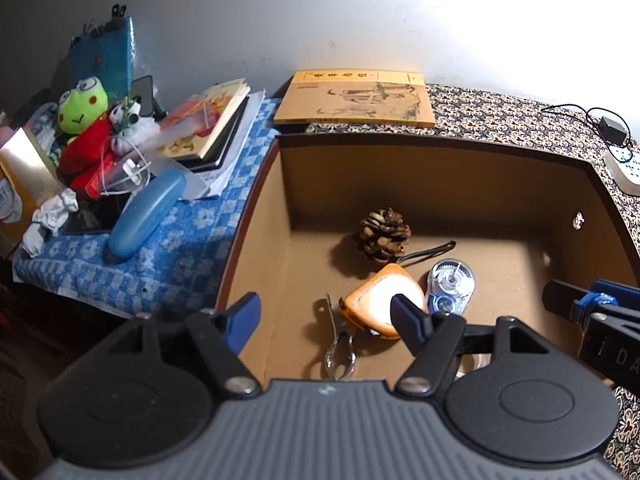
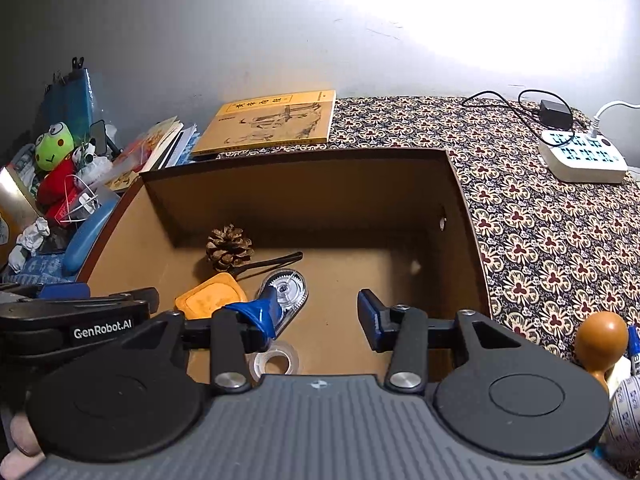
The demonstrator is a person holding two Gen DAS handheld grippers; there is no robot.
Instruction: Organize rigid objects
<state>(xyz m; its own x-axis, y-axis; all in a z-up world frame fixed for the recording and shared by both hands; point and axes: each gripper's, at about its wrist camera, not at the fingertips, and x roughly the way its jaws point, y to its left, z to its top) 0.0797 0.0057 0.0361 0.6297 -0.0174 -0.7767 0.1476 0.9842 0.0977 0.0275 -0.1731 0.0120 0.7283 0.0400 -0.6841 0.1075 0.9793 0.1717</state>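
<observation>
An open cardboard box [image 1: 400, 140] holds a pine cone [image 1: 384, 236], an orange tape-measure case [image 1: 372, 300], a clear correction-tape dispenser [image 1: 452, 284] and a small metal tool [image 1: 340, 344]. My left gripper [image 1: 326, 320] hangs open over the box's near left corner, with nothing between its fingers. In the right wrist view the same box [image 2: 300, 156] shows the pine cone [image 2: 229, 246], the orange case [image 2: 208, 300], the dispenser [image 2: 286, 292] and a clear tape roll [image 2: 276, 360]. My right gripper [image 2: 316, 316] is open and empty above the box floor. The left gripper [image 2: 80, 312] sits beside it.
A yellow book [image 2: 268, 124] lies behind the box. Left of it are a blue case [image 1: 148, 216], a book stack [image 1: 208, 124] and a frog plush [image 1: 82, 104]. A power strip [image 2: 580, 156] and a wooden gourd [image 2: 600, 340] are to the right, on patterned cloth [image 2: 540, 240].
</observation>
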